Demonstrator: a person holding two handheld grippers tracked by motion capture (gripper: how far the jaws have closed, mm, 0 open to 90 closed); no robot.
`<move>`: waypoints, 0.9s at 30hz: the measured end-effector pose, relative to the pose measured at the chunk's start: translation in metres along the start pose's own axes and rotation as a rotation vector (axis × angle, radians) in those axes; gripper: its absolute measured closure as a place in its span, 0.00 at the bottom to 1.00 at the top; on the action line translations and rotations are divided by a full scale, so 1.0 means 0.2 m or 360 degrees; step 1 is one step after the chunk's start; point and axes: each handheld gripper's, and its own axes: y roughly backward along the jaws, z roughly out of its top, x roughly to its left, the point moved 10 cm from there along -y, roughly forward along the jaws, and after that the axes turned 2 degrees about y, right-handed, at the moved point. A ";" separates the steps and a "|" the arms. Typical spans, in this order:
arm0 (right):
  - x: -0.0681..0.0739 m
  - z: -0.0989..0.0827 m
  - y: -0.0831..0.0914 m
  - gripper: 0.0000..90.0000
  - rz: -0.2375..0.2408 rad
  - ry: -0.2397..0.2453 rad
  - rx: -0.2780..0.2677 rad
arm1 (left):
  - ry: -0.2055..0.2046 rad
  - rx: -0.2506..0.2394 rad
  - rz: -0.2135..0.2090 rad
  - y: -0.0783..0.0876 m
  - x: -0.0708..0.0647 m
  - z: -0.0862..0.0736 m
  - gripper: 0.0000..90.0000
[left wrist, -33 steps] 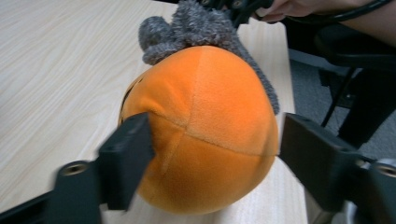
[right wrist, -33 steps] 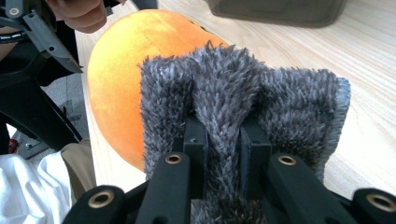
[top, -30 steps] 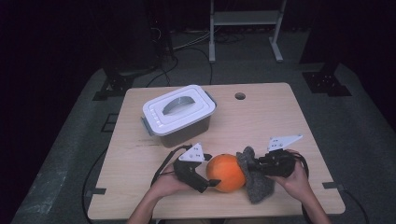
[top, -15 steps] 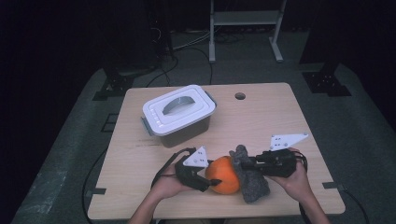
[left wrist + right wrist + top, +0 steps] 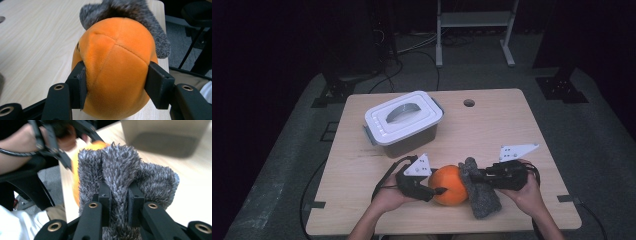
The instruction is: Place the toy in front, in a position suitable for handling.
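Since a second ago the left gripper (image 5: 438, 191) has moved in against the orange plush ball (image 5: 448, 184) and its jaws have just been closing; they now press on the ball's two sides, denting the plush, as the left gripper view shows (image 5: 116, 82). The ball sits near the front edge of the wooden table (image 5: 492, 120), touching the grey fuzzy cloth (image 5: 480, 189) just to its right. The right gripper (image 5: 477, 176) stays clamped on a fold of that cloth (image 5: 120, 182). A lidded plastic box (image 5: 403, 121) stands farther back
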 end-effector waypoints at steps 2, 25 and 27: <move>0.04 0.04 0.00 0.85 0.0022 0.0033 -0.0023 | 0.0010 0.0003 0.0006 -0.01 0.00 0.00 0.46; -0.07 -0.09 -0.04 0.84 -0.0003 -0.0056 0.0081 | 0.0064 -0.0046 -0.0085 -0.13 0.01 -0.05 0.08; -0.08 -0.10 -0.03 0.84 -0.0005 -0.0066 0.0081 | 0.0077 -0.0050 -0.0126 -0.13 0.00 -0.06 0.11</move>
